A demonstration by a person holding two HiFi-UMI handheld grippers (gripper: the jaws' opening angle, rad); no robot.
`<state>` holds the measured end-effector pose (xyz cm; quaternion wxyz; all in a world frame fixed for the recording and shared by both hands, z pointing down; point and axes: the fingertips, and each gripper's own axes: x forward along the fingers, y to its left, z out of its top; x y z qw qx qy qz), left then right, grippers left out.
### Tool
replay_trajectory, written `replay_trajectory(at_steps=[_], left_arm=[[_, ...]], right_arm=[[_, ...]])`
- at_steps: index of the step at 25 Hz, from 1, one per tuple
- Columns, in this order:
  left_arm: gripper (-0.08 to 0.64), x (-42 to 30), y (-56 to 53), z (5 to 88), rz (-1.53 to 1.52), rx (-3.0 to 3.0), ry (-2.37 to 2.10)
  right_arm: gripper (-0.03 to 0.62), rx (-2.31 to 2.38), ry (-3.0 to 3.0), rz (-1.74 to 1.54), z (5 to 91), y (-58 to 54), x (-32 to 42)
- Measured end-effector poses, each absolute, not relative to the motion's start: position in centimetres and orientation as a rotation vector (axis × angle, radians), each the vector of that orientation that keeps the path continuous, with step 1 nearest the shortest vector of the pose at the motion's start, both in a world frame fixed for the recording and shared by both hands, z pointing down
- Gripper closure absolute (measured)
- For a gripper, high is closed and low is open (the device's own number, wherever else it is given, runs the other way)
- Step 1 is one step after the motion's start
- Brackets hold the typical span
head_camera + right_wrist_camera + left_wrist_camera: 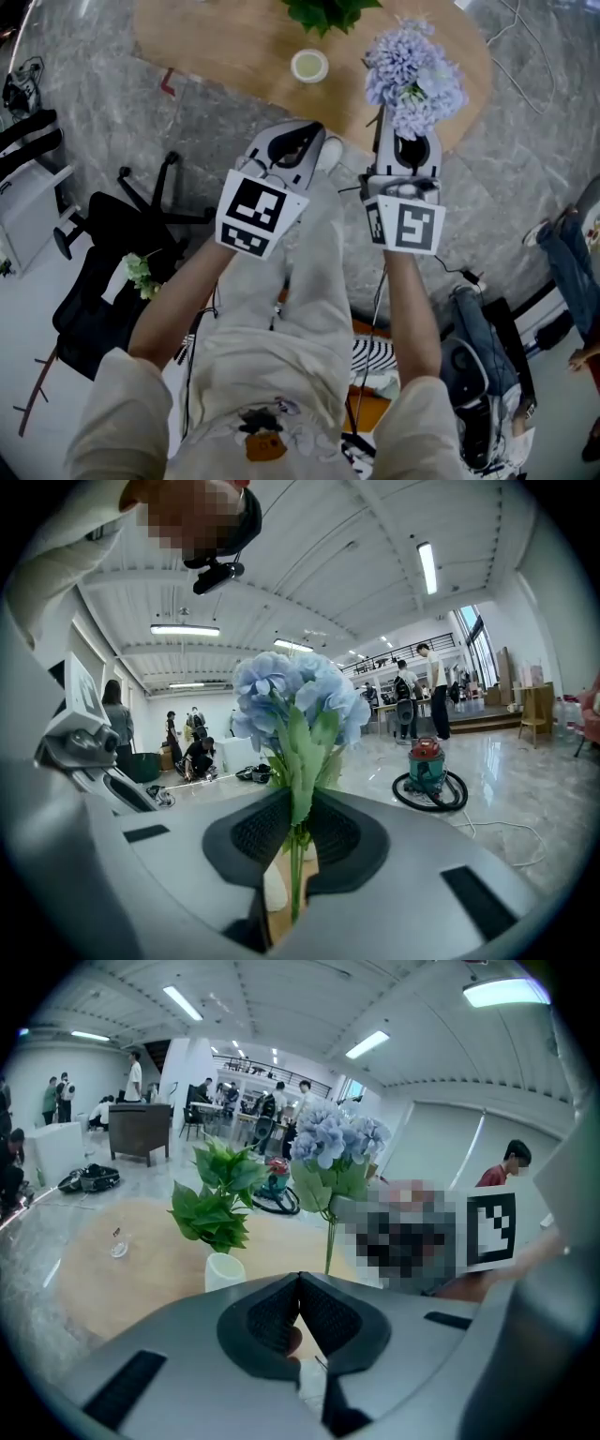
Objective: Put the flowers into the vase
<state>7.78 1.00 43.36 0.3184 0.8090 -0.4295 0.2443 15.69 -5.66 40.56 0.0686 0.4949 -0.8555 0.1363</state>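
A bunch of pale blue hydrangea flowers (412, 75) with green leaves stands upright in my right gripper (405, 141), whose jaws are shut on the thin green stem (295, 874). The blooms (295, 700) rise just above the pads. It hangs over the near edge of the wooden table (216, 47). The white vase (309, 66) stands on the table, left of the flowers. In the left gripper view a green leafy sprig (216, 1199) shows above the vase (225, 1269); I cannot tell whether it sits in it. My left gripper (298, 141) is shut and holds nothing.
A black office chair (103, 272) at the lower left carries a small green-white bunch (141, 272). Bags and cables (478, 356) lie on the floor at the right. A small glass item (117, 1246) sits on the table. A red vacuum cleaner (427, 766) stands farther off.
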Motion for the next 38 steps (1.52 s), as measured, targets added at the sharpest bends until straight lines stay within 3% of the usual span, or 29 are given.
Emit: replay_trajectory(at_steps=[30,38], left_arm=[[0.551,3.7,1.6,45.2,0.581,2.025,-1.109],[0.551,2.5,1.5,45.6,0.555,2.006,-1.135]], right_arm=[[0.537,1.47,-2.741,0.268,37.1,-8.8,8.6],[0.572,1.41,-2.734,0.283,37.7,-9.1,6.3]])
